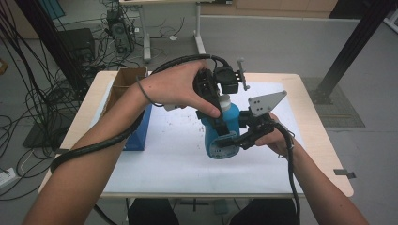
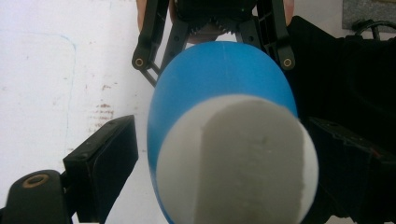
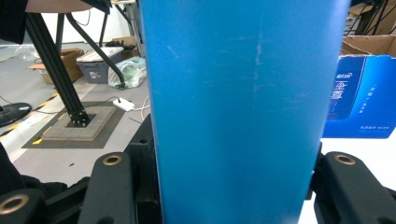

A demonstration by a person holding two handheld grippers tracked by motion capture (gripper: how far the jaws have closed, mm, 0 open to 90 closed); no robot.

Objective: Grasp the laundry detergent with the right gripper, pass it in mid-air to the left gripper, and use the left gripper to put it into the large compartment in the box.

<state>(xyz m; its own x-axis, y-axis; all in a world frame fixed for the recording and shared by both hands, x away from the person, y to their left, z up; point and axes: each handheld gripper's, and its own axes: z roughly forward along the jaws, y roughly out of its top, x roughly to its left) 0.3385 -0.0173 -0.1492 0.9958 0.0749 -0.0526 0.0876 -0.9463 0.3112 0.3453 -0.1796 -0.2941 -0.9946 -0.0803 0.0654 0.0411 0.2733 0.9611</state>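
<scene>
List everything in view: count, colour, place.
bottle: one, blue, white cap, upright at mid-table, between both grippers
white sheet: one, covers the tabletop
table: one, light wood, centre
blue box: one, left part of the table
cardboard box: one, brown, open, behind the blue box
black frame post: one, floor, far right
cables: many, black, floor at left
left gripper: one, black, over the bottle's cap, jaws on either side
right gripper: one, black, clamped on the bottle's body
forearms: two, entering from the bottom edge

White print stands on the blue box (image 3: 362, 95), Chinese characters too small to read. The bottle (image 3: 243, 107) bears no legible label.
</scene>
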